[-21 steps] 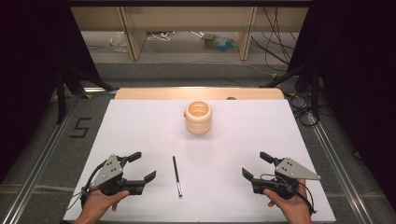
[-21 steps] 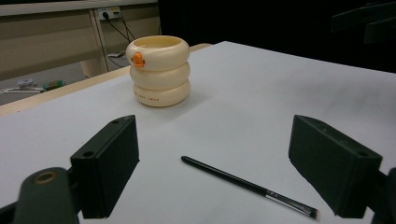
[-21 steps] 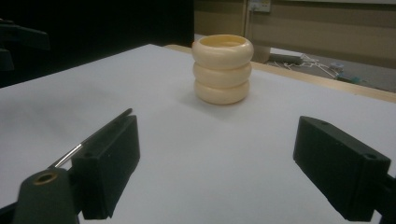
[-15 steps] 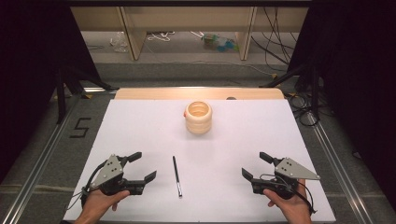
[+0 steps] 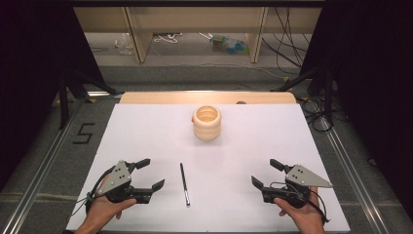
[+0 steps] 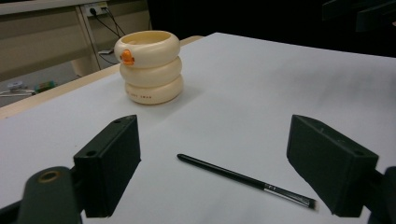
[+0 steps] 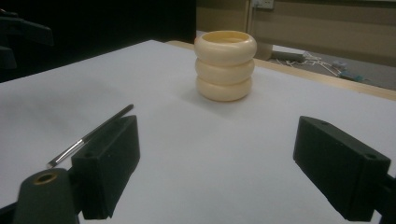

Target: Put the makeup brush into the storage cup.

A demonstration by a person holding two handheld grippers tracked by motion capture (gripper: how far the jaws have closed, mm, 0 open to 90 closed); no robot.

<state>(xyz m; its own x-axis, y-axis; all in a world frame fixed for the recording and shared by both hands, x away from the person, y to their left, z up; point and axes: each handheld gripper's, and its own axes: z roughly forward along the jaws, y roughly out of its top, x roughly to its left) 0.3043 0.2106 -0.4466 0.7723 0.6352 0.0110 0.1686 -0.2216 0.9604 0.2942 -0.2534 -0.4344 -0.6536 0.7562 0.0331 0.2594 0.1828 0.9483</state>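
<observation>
From above, the brush lies untouched on the white table between the left hand-held gripper and right hand-held gripper, both released and empty. Along the left jaws, it lies near the ringed cup. Along the right jaws, likewise; judging so, picking up and potting remain.

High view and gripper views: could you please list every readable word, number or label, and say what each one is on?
"5": dark figure on the grey floor, left of the white table.
Small print low on the cream cup: too blurred to read.
Mark on the brush near its ferrule: too small to read.
</observation>
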